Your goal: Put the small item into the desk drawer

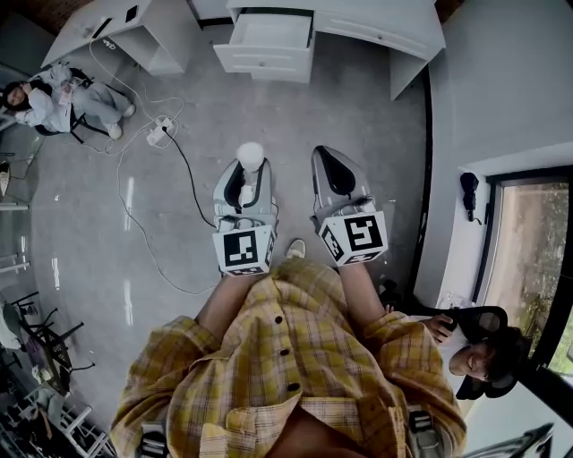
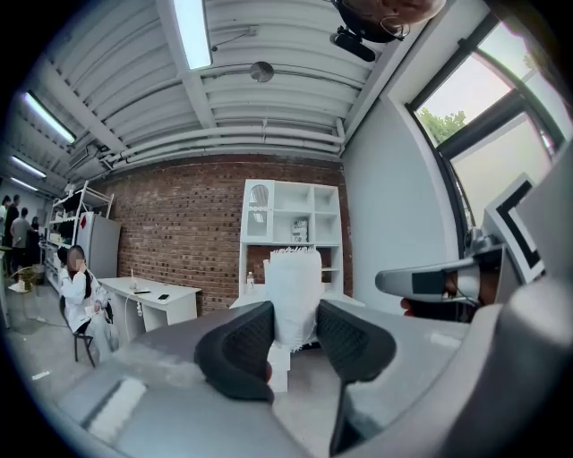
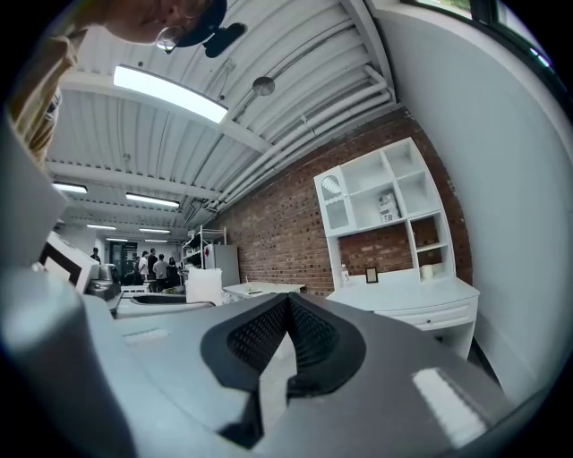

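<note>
My left gripper (image 1: 245, 179) is shut on a small white item (image 1: 251, 154), which sticks out past the fingertips. In the left gripper view the item (image 2: 293, 291) stands upright between the dark pads (image 2: 242, 344), with the left gripper (image 2: 294, 338) closed on its lower part. My right gripper (image 1: 328, 159) is held alongside, shut with nothing in it; its pads (image 3: 309, 335) meet in the right gripper view. The white desk (image 1: 376, 22) stands ahead across the floor, and its drawer (image 1: 267, 40) is pulled open.
Cables and a power strip (image 1: 159, 132) lie on the grey floor between me and the desk. A person sits at the far left (image 1: 54, 100), another stands at my right (image 1: 483, 353). A second white desk (image 1: 116, 27) is at the left. A wall and window run along the right.
</note>
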